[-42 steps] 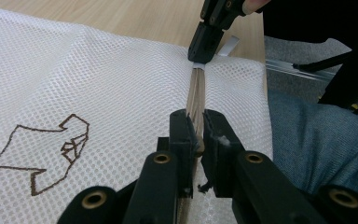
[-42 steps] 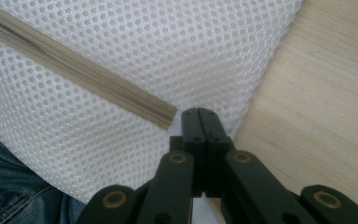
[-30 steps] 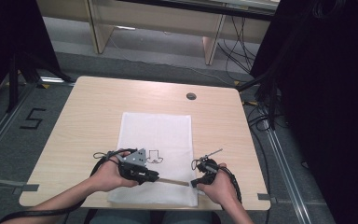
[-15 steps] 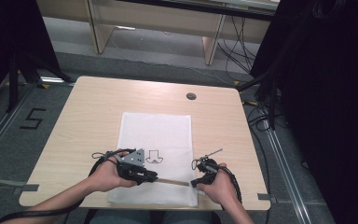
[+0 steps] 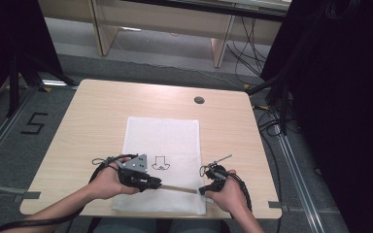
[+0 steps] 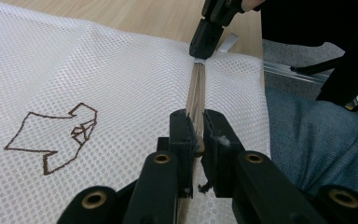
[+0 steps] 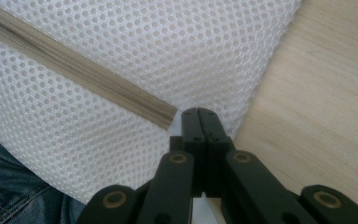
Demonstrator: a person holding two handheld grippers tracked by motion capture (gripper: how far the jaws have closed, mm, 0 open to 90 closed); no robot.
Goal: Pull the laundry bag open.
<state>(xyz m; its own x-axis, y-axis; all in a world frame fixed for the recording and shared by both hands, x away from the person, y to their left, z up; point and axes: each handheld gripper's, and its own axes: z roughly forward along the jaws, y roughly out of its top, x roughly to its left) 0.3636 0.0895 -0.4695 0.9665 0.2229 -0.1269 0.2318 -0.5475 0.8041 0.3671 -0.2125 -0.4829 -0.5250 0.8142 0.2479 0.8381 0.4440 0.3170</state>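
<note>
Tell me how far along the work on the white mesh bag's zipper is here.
Done: the white mesh zippered bag lies flat on the light wooden table, and both grippers are in place. In hand: the left gripper is shut on the beige zipper, and the right gripper is pinched shut on the mesh at the zipper's end. Left: the zipper run itself; the slider's position isn't discernible.

Far half of table (image 5: 126, 104) bare; mesh bag (image 5: 162, 138) flat, low.

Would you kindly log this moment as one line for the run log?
left gripper: shut on zipper | right gripper: shut at mesh bag corner | bag flat on table
</note>
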